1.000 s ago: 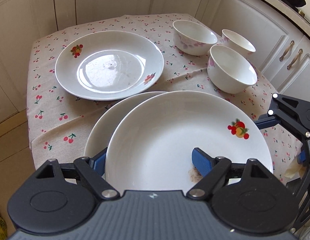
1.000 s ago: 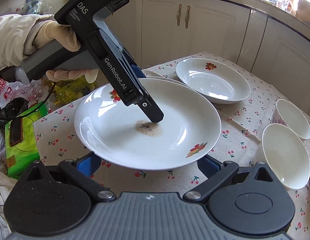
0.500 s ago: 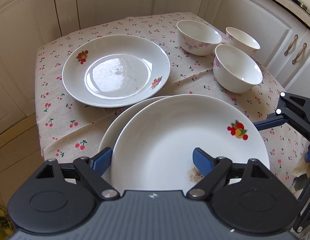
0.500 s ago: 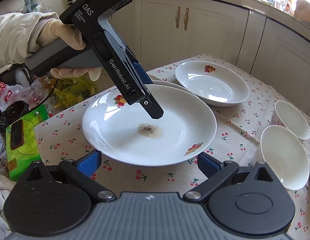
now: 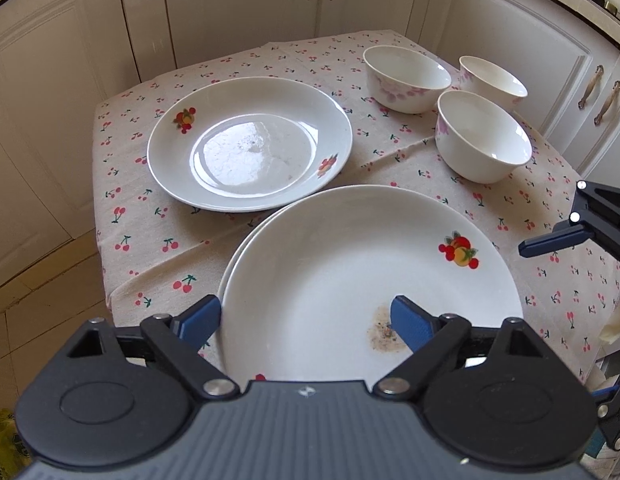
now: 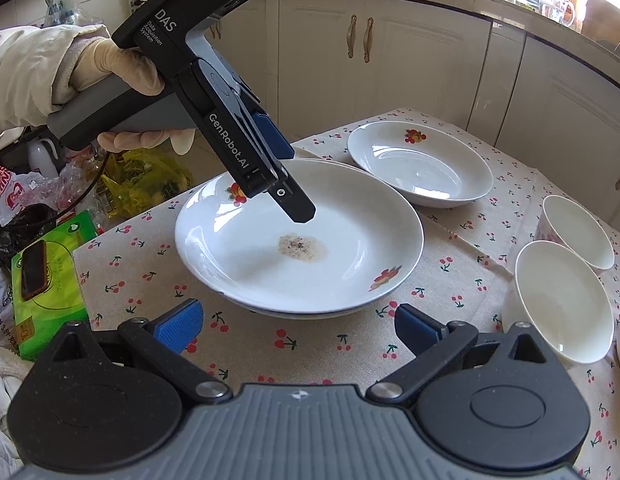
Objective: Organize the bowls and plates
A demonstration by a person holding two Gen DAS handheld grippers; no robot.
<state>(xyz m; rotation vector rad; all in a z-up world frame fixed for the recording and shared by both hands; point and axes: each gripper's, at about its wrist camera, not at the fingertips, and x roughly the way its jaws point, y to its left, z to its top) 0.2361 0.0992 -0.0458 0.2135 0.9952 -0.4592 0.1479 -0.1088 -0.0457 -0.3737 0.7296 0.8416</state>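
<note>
A white plate with a brown stain point(image 5: 349, 280) point(image 6: 302, 240) lies on top of a second white plate point(image 5: 246, 248) on the cherry-print tablecloth. My left gripper point(image 5: 306, 318) is open, its fingers straddling the stained plate's near rim; in the right wrist view its finger point(image 6: 298, 208) hangs just above the plate, not touching. A third plate point(image 5: 250, 144) point(image 6: 419, 166) lies apart, farther back. Three white bowls point(image 5: 483, 136) point(image 6: 563, 300) stand at the right. My right gripper point(image 6: 296, 326) is open and empty, short of the stack.
The cloth-covered table point(image 5: 150, 240) is small, with its left edge dropping to the floor. White cabinets point(image 5: 230, 12) surround it. A green box point(image 6: 46, 272) and plastic bags point(image 6: 142, 176) lie beyond the table's left side in the right wrist view.
The stained plate has come down onto the second plate. My left gripper has let it go and lifted back a little. My right gripper has drawn back from the stack.
</note>
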